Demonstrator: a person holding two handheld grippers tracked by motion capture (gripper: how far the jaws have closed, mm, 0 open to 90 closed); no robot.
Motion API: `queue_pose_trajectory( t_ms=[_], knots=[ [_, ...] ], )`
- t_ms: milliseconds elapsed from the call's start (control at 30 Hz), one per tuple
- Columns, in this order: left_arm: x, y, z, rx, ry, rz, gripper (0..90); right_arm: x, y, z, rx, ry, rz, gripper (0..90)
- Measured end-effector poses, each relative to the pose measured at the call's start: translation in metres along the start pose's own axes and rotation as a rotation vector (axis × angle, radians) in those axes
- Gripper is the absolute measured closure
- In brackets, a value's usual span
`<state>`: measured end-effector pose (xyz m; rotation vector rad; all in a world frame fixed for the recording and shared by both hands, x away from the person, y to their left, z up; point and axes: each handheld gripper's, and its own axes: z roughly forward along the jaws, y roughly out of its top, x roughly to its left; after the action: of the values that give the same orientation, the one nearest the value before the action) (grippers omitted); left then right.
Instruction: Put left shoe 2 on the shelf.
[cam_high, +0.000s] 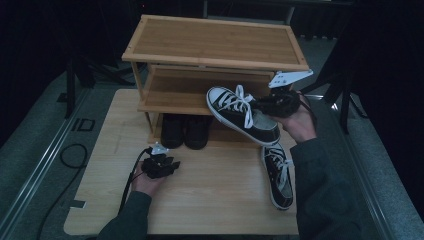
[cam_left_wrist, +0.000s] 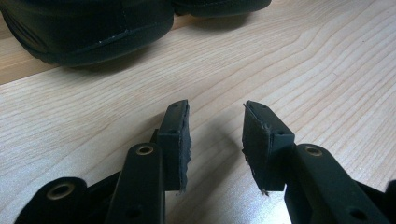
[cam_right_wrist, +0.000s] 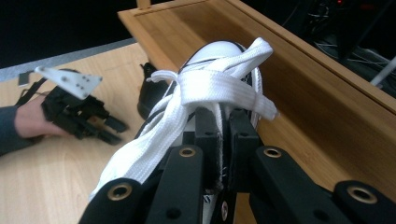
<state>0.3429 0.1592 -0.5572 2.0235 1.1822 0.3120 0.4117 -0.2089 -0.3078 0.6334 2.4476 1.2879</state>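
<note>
- the right hand-held gripper (cam_high: 280, 102) is clenched tight on the sneaker (cam_high: 243, 116), pinching the tongue or collar area by the white laces (cam_right_wrist: 219, 86); can't tell which bit of canvas exactly
- sneaker is up in the air, toe aimed at the middle shelf of the bamboo shoe rack (cam_high: 215, 50), tilted a little, touching nothing else as far as I can see
- canvas top looks soft and floppy, so I'd guess it swings off a pinch like that, and the rubber sole is probably the heavy end pulling the toe down
- laces are slippy, loose stuff, wouldn't trust them as a hold; the heel collar or stiff sole edge seems a safer place to grab
- its twin sneaker (cam_high: 278, 175) lies on the tabletop (cam_high: 210, 200) near the person's right sleeve
- left hand-held gripper (cam_high: 160, 166) sits released on the tabletop, jaws apart with nothing in them, just short of the black shoes (cam_high: 185, 131) under the rack
</note>
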Motion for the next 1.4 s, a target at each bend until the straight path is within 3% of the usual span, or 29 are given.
queue_pose_trajectory(
  t_ms=[400,533,667,733,933,1100,1200,1400],
  knots=[
    [0.000,0.000,0.000,0.000,-0.003,0.003,61.2,-0.001,0.006,0.027,-0.010,-0.111,0.061,85.5],
    [0.000,0.000,0.000,0.001,-0.001,0.005,61.1,-0.003,0.004,0.032,0.085,-0.200,0.066,84.9],
    [-0.001,0.000,0.001,-0.001,-0.002,0.006,60.8,-0.005,0.004,0.032,0.106,-0.187,0.088,81.2],
    [-0.001,0.000,0.001,-0.001,-0.001,0.008,60.4,-0.004,0.005,0.031,0.123,-0.197,0.080,77.5],
    [-0.004,0.002,0.002,0.006,0.007,-0.010,59.8,-0.001,0.008,0.031,0.148,-0.208,0.054,78.4],
    [-0.017,0.008,0.005,-0.007,0.010,0.000,60.1,-0.001,0.007,0.030,0.143,-0.209,0.055,79.1],
    [-0.029,0.014,0.007,-0.028,-0.003,0.021,60.2,0.000,0.008,0.031,0.135,-0.217,0.061,84.2],
    [-0.050,0.028,0.019,-0.039,-0.029,0.069,60.2,0.002,0.008,0.035,0.090,-0.269,0.070,85.7]
  ],
)
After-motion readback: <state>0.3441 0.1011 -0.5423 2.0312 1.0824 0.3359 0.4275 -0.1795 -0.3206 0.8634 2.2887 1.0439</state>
